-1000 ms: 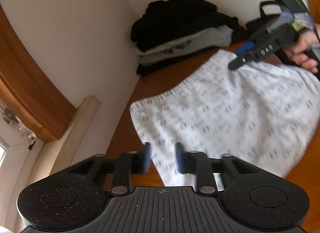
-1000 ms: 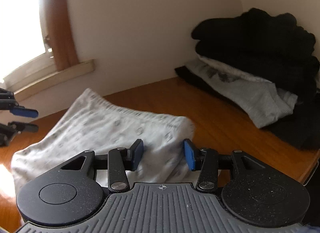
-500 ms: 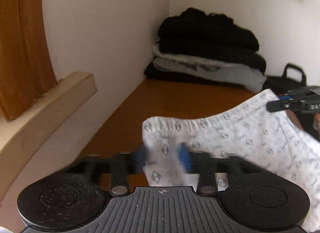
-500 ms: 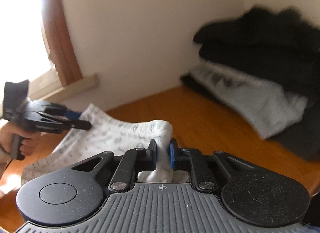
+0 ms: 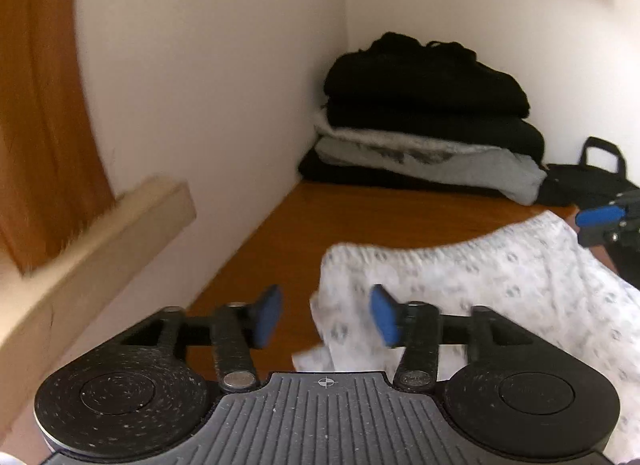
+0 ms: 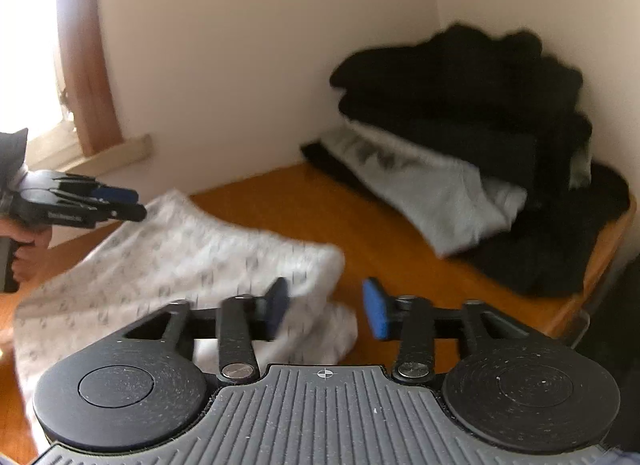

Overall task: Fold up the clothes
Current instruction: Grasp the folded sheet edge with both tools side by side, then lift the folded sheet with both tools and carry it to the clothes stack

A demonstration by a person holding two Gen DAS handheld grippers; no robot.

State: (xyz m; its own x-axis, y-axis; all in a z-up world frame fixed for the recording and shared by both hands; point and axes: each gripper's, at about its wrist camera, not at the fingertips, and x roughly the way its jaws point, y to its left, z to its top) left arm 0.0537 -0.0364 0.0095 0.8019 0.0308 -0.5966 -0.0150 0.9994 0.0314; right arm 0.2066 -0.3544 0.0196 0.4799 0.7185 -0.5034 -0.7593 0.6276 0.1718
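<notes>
The patterned white garment (image 5: 500, 277) was found lying on the wooden table (image 5: 360, 217), its elastic-looking edge turned toward the wall, with a lower layer showing beneath its near corner in the right wrist view (both views were blurred). The left gripper (image 5: 326, 315) was noted with jaws spread wide and nothing held, one corner of the cloth lying between its blue pads. The right gripper (image 6: 324, 309) was likewise wide apart and empty, set just past the opposite corner. A stack of dark and grey clothes (image 5: 424, 121) stood in the corner, apart from the garment. The scene was judged to fit either corners just set down after a fold or corners about to be seized; which could not be settled.
</notes>
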